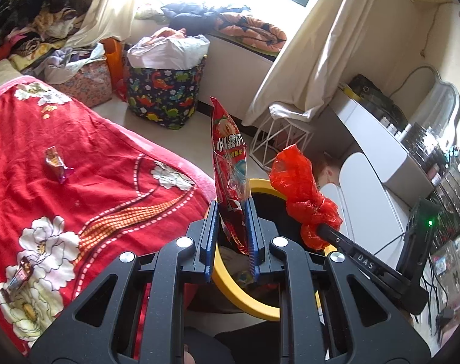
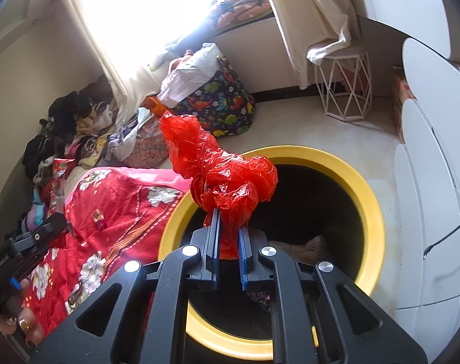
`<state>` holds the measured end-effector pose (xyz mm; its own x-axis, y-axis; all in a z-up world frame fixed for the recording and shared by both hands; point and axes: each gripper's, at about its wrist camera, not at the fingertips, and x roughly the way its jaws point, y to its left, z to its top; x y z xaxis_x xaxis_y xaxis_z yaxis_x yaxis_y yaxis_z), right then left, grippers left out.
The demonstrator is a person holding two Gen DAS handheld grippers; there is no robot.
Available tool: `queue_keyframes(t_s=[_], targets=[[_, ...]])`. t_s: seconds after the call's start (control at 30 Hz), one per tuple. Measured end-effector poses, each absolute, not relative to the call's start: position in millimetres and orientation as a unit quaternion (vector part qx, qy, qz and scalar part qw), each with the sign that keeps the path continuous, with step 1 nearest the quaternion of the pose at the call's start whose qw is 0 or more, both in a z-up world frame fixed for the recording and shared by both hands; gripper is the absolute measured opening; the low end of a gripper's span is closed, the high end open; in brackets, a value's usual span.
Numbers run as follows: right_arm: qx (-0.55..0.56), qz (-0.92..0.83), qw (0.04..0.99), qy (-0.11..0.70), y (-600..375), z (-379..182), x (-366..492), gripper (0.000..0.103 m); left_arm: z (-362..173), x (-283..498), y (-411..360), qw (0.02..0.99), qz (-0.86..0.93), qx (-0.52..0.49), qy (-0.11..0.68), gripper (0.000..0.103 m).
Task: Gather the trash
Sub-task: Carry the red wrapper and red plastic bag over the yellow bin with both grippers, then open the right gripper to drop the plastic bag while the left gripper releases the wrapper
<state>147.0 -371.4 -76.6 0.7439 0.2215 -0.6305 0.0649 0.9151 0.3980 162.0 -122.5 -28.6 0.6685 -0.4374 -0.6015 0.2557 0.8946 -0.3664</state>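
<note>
My left gripper [image 1: 232, 212] is shut on a red snack wrapper [image 1: 228, 151] that stands upright between its blue pads, beside the yellow-rimmed trash bin [image 1: 230, 285]. My right gripper [image 2: 229, 221] is shut on a crumpled red plastic bag [image 2: 220, 173] and holds it over the bin's rim [image 2: 363, 188]; the bag also shows in the left wrist view [image 1: 296, 191]. A small candy wrapper [image 1: 56, 162] and another wrapper [image 1: 17, 279] lie on the red floral blanket [image 1: 93, 188]. The bin's dark inside holds some trash.
A dinosaur-print fabric basket [image 1: 163, 91] stuffed with white bags stands on the floor near the window. A white wire stool [image 2: 346, 88] stands under the curtain. White furniture [image 2: 427, 182] is to the right. Piled clothes [image 1: 38, 15] lie behind the bed.
</note>
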Motion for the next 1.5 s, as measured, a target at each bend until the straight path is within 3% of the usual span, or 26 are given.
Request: queue_keyframes(t_s=[1.2,1.3,1.37,1.43,1.5], targets=[[0.226,0.001,0.897,0.379,-418.8,-97.0,131.4,0.013,-74.3,177.7,-221.3,0.865,-0.272,-0.055,0.418,0.012],[0.228,-0.001,0.897,0.38,-420.2,-97.2,134.2,0.018,-77.4,182.7,-225.6,0.863,-0.273,-0.051,0.421,0.013],[0.229,-0.002,0.897,0.378,-421.3,-96.9,134.1,0.028,-79.4,186.2,-226.5,0.863,-0.268,-0.048,0.425,0.023],[0.227,-0.003,0.899,0.375,-421.9,-96.5,132.4,0.035,-82.0,189.9,-224.0,0.862,-0.259,-0.053,0.431,0.055],[0.222,-0.006,0.901,0.373,-421.1,-94.9,131.7,0.039,-82.3,190.2,-219.8,0.863,-0.257,-0.058,0.43,0.06]])
